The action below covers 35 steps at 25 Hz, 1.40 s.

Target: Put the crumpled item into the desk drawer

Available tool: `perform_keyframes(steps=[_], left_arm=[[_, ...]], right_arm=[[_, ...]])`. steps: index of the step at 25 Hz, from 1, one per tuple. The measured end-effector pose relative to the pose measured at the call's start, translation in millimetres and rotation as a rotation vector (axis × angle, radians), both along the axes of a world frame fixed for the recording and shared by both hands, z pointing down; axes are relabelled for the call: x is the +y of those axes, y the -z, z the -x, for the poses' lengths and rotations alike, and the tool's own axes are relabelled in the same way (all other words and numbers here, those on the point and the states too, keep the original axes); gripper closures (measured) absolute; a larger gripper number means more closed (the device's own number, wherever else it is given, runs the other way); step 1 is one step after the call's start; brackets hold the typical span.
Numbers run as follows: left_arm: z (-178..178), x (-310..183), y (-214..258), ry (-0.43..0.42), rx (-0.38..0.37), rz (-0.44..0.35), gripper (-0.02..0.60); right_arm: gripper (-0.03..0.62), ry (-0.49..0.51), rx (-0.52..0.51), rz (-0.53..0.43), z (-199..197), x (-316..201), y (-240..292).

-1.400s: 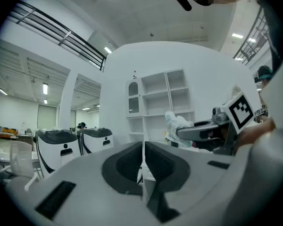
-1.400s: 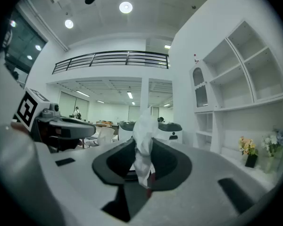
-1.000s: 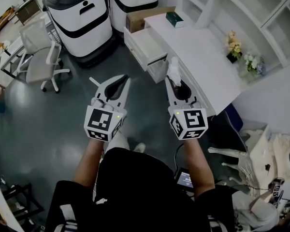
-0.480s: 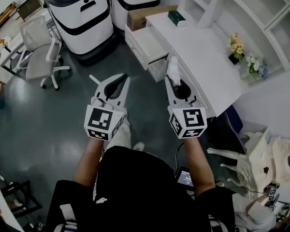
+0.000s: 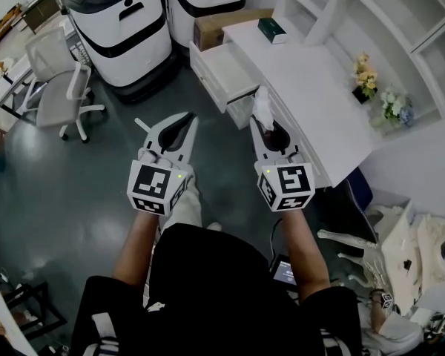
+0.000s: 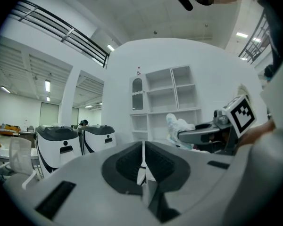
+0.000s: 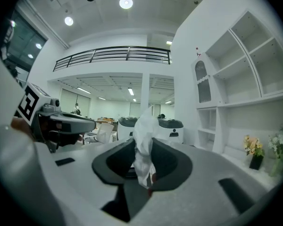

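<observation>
Right gripper (image 5: 261, 123) clamps the crumpled item (image 5: 262, 104). Advance it over the open drawer (image 5: 224, 71) ahead, apparently empty, then release low.

Crumpled item (image 7: 142, 140): thin white tissue-like paper, creased, matt. Shells of left gripper (image 6: 144, 149) & right gripper (image 5: 263, 121): light grey plastic, smooth, semi-matt. Pads (image 6: 127, 161): black, ribbed, rubbery-looking. Marker cube (image 5: 285, 186): matt b/w print. Desk (image 5: 311, 87) & drawer (image 5: 224, 71): white, smooth, low sheen; material unclear. Box (image 5: 216, 27): brown cardboard. Floor (image 5: 67, 191): dark grey, glossy, reflective. Machines (image 5: 122, 24): glossy white plastic, black tops.
</observation>
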<state>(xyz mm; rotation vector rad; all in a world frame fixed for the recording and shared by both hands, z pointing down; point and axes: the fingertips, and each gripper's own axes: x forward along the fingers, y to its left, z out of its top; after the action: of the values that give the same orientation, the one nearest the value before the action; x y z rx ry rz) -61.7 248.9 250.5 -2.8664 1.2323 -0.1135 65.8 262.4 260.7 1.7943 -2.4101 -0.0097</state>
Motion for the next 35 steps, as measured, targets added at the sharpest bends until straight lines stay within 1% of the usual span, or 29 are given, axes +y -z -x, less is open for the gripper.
perform_keyframes(steps=[4, 7, 16, 20, 35], left_arm=[[-1.3, -30.5, -5.4, 0.019, -0.021, -0.034, 0.565], [-2.8, -53.9, -8.1, 0.024, -0.016, -0.034, 0.565], [-7.4, -131.7, -12.2, 0.014, -0.008, 0.013, 0.565], [-1.0, -171.0, -12.7, 0.022, 0.018, 0.044, 0.565], [28.9, -324.4, -21.2, -0.014, 0.007, 0.105, 0.565]], right_arm=[[0.505, -0.001, 0.004, 0.007, -3.7, -25.9, -5.1], [0.505, -0.005, 0.0, 0.016, -7.6, -48.5, -8.9], [0.505, 0.0, 0.012, 0.028, -5.9, -129.0, -11.4], [0.505, 0.0, 0.018, 0.053, -1.2, -167.5, -14.9], [0.503, -0.012, 0.024, 0.112, 35.5, -319.0, -24.2]])
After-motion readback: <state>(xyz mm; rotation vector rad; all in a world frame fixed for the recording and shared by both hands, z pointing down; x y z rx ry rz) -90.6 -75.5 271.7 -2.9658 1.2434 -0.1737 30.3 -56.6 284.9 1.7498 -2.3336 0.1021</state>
